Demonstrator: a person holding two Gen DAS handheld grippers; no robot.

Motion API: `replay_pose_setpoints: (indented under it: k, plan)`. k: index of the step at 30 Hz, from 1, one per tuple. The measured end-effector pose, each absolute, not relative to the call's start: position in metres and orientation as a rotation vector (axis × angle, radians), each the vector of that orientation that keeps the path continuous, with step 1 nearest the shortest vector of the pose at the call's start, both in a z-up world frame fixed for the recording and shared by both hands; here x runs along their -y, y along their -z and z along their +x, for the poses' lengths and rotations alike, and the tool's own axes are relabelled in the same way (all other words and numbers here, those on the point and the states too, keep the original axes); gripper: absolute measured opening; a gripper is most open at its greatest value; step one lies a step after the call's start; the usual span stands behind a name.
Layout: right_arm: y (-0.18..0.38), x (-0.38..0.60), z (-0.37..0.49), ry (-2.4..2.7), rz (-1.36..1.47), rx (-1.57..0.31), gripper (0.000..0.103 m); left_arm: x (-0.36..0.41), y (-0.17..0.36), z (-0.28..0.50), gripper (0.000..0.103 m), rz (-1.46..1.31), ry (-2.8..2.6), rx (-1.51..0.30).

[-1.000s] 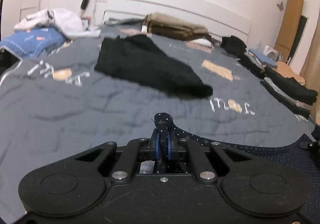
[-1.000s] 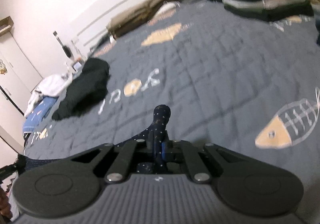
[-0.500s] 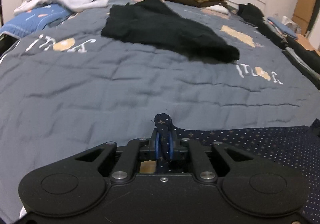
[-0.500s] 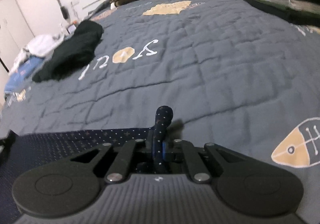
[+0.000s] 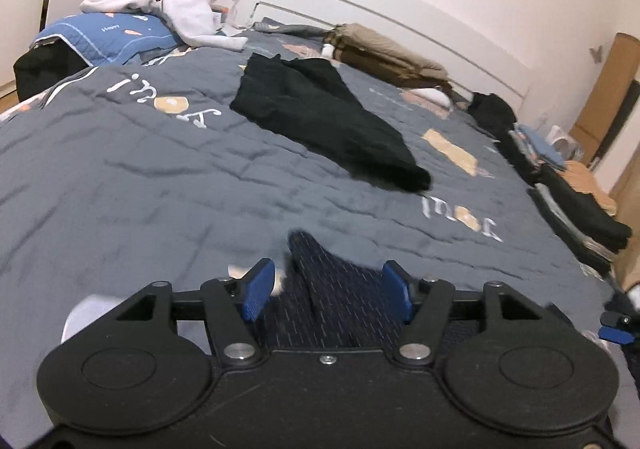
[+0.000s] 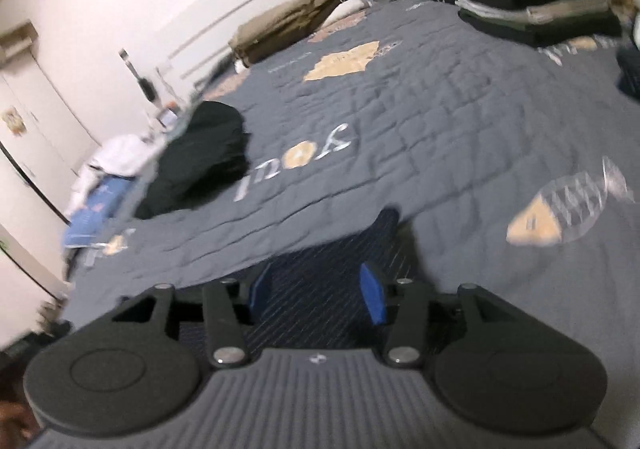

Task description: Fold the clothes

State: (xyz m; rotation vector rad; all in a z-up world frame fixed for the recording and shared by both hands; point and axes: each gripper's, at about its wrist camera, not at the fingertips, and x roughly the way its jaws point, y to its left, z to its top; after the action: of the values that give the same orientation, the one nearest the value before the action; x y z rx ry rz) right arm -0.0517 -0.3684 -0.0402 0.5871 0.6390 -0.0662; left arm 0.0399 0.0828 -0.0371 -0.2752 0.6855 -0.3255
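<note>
Navy dotted garment (image 5: 336, 289): dark blue fabric with small pale specks, lying on the grey quilt at the near edge of the bed, one corner peaked upward in a fold; blurred in both views. Black garment (image 5: 320, 109): unfolded, rumpled, spread mid-bed, well apart from it.
</note>
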Motion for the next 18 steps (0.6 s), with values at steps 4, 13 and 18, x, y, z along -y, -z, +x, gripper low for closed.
replay_pose_setpoints:
  k: [4, 13, 18]
  plan:
    - [0.04, 0.339, -0.096, 0.044, 0.61, -0.63, 0.051, -0.092, 0.038, 0.001, 0.065, -0.376, 0.339, -0.699]
    - [0.051, 0.314, -0.182, 0.029, 0.742, -0.578, 0.053, -0.102, 0.051, -0.062, 0.07, -0.439, 0.385, -0.717]
    - [0.066, 0.325, -0.217, 0.073, 0.871, -0.596, 0.054, -0.103, 0.053, -0.087, 0.071, -0.448, 0.4, -0.72]
